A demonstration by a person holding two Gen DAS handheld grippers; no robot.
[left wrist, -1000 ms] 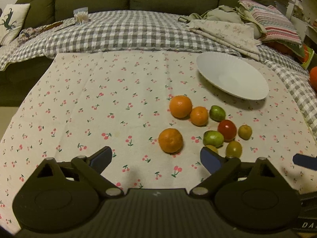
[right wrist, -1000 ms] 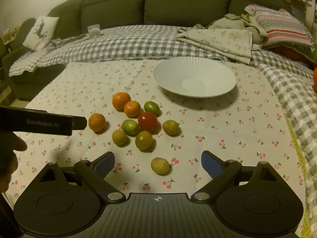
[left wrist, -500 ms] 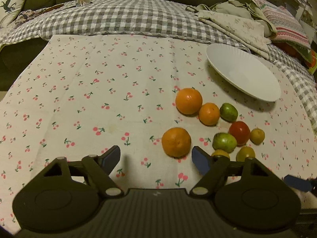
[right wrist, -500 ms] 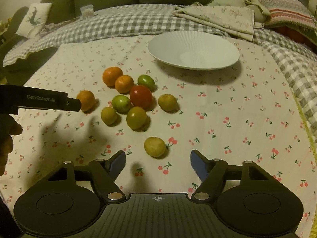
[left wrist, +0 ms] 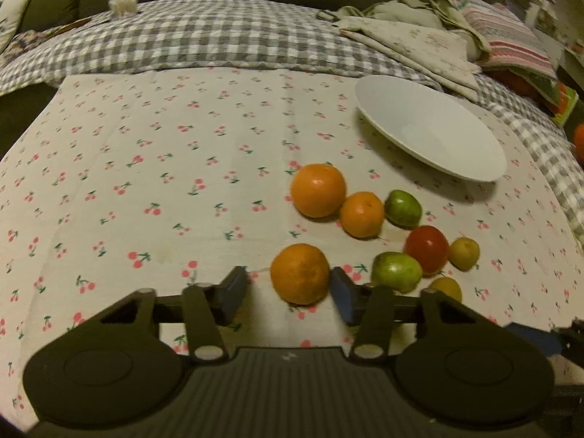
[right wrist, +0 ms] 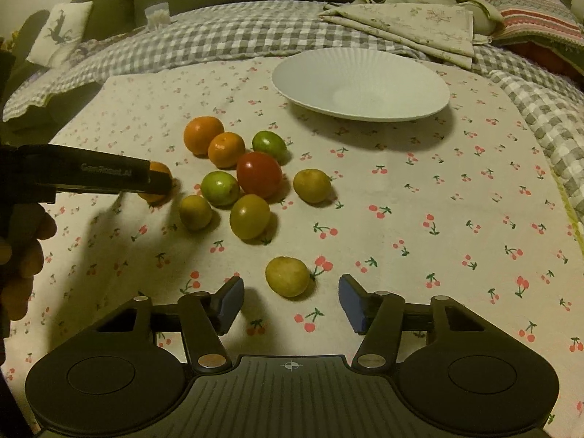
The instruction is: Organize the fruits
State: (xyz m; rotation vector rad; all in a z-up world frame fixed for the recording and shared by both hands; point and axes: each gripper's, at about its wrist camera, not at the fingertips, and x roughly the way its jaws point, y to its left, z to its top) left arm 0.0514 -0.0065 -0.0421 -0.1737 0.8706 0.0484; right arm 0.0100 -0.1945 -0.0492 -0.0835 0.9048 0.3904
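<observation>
My left gripper (left wrist: 288, 297) is open, its jaws on either side of the nearest orange (left wrist: 300, 273) on the cherry-print cloth. That gripper also shows in the right wrist view (right wrist: 153, 182), partly hiding the same orange (right wrist: 160, 197). Two more oranges (left wrist: 317, 189), two green fruits (left wrist: 396, 271), a red tomato (left wrist: 427, 248) and small yellow fruits lie in a cluster to its right. My right gripper (right wrist: 290, 303) is open, with a lone yellow fruit (right wrist: 287, 276) just ahead between the jaws. An empty white plate (right wrist: 361, 84) stands behind the cluster.
A grey checked blanket (left wrist: 204, 43) and a dark sofa lie beyond the cloth. Folded cloths (right wrist: 408, 25) and a striped cushion (right wrist: 529, 3) are piled at the back right. A small cup (left wrist: 123, 0) stands at the back left.
Both grippers have moved forward and down toward the fruit. The left jaws now flank the nearest orange; the right jaws have closed in on the lone yellow fruit.
</observation>
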